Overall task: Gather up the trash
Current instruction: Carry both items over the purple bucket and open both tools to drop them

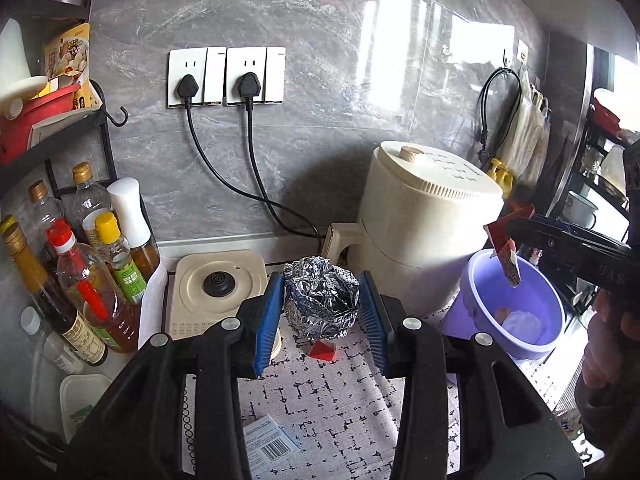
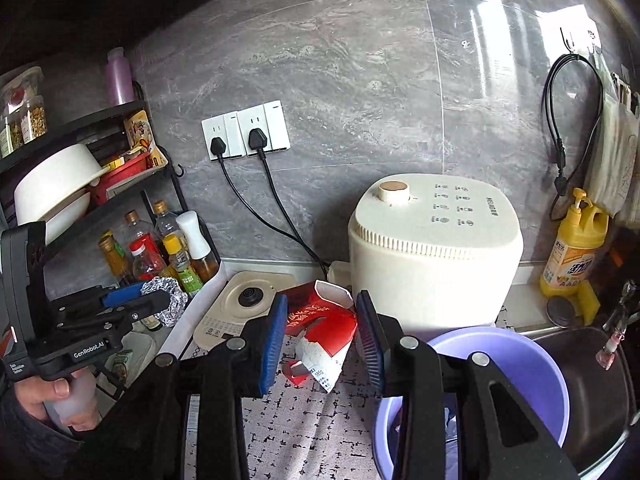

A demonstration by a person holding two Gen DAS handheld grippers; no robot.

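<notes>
Left hand-held gripper [image 1: 322, 304] is clamped on a crumpled foil ball [image 1: 322, 300], shiny and dented. Right hand-held gripper [image 2: 322, 338] pinches a torn red-and-white carton [image 2: 322, 324]. Both are up off the tabletop [image 1: 328, 396]. The purple bucket [image 1: 516, 300] has some whitish scraps inside.

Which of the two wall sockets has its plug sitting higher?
The right socket; its black plug sits slightly higher than the left socket's plug.
</notes>
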